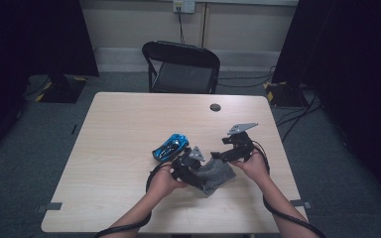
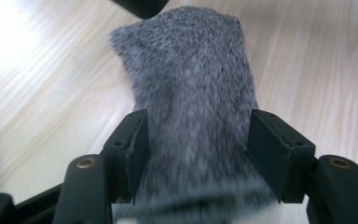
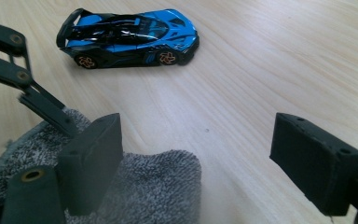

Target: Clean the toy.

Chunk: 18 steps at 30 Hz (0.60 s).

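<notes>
A folded grey cloth (image 1: 217, 174) lies on the table near its front, between the two hands. My left gripper (image 1: 198, 171) reaches over it from the left. In the left gripper view the cloth (image 2: 191, 70) runs between the jaws of my left gripper (image 2: 198, 126), which stand apart and do not pinch it. My right gripper (image 1: 220, 156) comes in from the right, open. Its left jaw hangs over the cloth's rounded corner (image 3: 158, 186) and bare wood lies between its jaws (image 3: 196, 140). A blue and black toy car (image 1: 170, 147) (image 3: 126, 37) stands just beyond the cloth.
The pale wooden table (image 1: 129, 119) has a round cable hole (image 1: 215, 107) near its far edge. A black folding chair (image 1: 181, 67) stands behind it. Dark curtains hang at both sides. The other gripper's black linkage (image 3: 32, 93) crosses the cloth's left part.
</notes>
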Each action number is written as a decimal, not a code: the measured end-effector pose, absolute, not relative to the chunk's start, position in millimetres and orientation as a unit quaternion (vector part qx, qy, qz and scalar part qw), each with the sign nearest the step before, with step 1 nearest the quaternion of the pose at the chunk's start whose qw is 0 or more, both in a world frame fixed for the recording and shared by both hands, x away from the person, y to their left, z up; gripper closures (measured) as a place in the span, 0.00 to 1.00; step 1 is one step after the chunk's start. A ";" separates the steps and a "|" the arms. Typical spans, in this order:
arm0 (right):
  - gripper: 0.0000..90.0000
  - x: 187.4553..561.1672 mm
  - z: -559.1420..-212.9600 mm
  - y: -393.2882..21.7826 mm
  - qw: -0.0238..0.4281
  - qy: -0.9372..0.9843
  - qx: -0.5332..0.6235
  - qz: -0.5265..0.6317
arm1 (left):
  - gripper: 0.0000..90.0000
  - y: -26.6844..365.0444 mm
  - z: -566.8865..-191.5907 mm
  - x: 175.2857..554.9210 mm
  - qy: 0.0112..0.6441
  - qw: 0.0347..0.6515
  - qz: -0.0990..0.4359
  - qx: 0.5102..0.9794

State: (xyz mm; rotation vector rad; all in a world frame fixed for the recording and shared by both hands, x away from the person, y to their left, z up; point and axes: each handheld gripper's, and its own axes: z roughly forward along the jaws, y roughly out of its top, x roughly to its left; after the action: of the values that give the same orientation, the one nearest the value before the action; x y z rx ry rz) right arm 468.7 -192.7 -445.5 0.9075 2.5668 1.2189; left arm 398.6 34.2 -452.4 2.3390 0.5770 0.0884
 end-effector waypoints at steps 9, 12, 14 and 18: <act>0.18 461.8 -446.3 -187.5 0.074 0.861 0.291 0.410 | 0.44 43.2 -456.8 369.0 0.254 0.377 0.052 0.889; 0.18 458.2 -445.8 -185.7 0.072 0.865 0.282 0.409 | 0.44 42.1 -460.7 365.0 0.266 0.379 0.047 0.885; 0.18 456.8 -446.5 -184.1 0.069 0.867 0.278 0.408 | 0.44 39.9 -464.4 363.6 0.266 0.370 0.054 0.889; 0.18 455.4 -449.5 -181.0 0.062 0.871 0.272 0.403 | 0.46 36.7 -474.5 364.9 0.270 0.357 0.065 0.892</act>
State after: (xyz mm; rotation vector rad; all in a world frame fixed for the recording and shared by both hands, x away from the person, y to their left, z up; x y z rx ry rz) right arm 455.4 -181.0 -449.5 0.8237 2.6342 1.2181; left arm 364.9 36.7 -474.5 2.3029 0.6972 0.1674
